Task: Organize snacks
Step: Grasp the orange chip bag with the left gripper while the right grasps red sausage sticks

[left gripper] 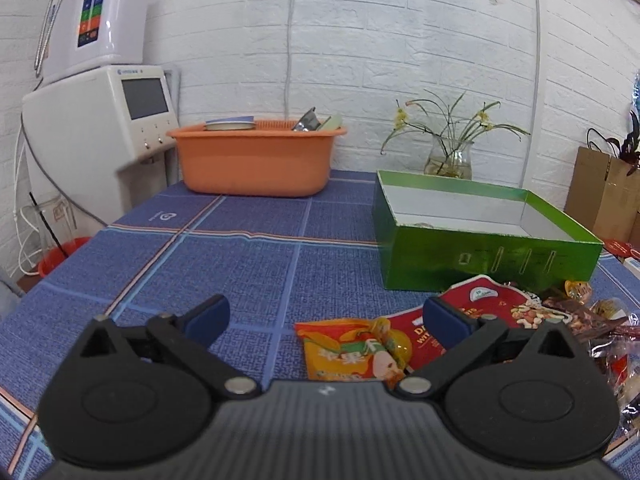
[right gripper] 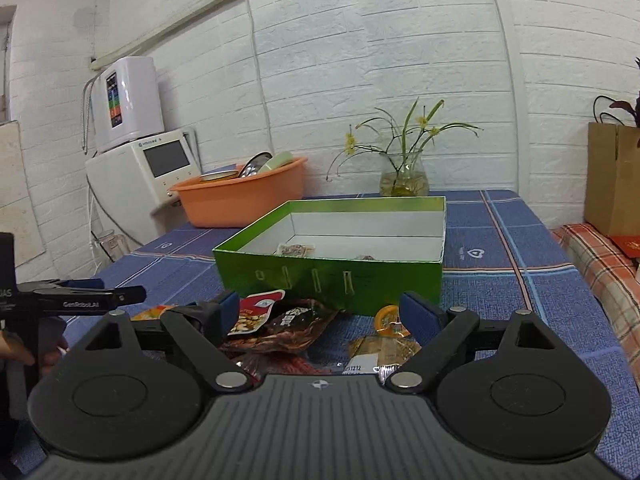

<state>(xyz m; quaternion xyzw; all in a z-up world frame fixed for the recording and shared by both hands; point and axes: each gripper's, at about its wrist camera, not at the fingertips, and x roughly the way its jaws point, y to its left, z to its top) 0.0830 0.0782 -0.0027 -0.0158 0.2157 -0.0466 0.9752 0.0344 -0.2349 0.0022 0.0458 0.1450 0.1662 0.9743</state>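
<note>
A green box (left gripper: 480,256) with a white inside stands open on the blue checked tablecloth; it also shows in the right wrist view (right gripper: 332,276), with a small snack packet (right gripper: 295,249) inside. A pile of snack packets lies in front of it: an orange packet (left gripper: 352,354), a red nut packet (left gripper: 484,304) and dark brown packets (right gripper: 296,324). My left gripper (left gripper: 326,318) is open and empty above the orange packet. My right gripper (right gripper: 326,314) is open and empty above the pile. The left gripper's side (right gripper: 80,298) shows at the left of the right wrist view.
An orange basin (left gripper: 256,160) with dishes stands at the table's back left. A glass vase with a plant (left gripper: 448,158) stands behind the box. White appliances (left gripper: 100,120) stand left of the table. A brown paper bag (right gripper: 614,184) stands on the right.
</note>
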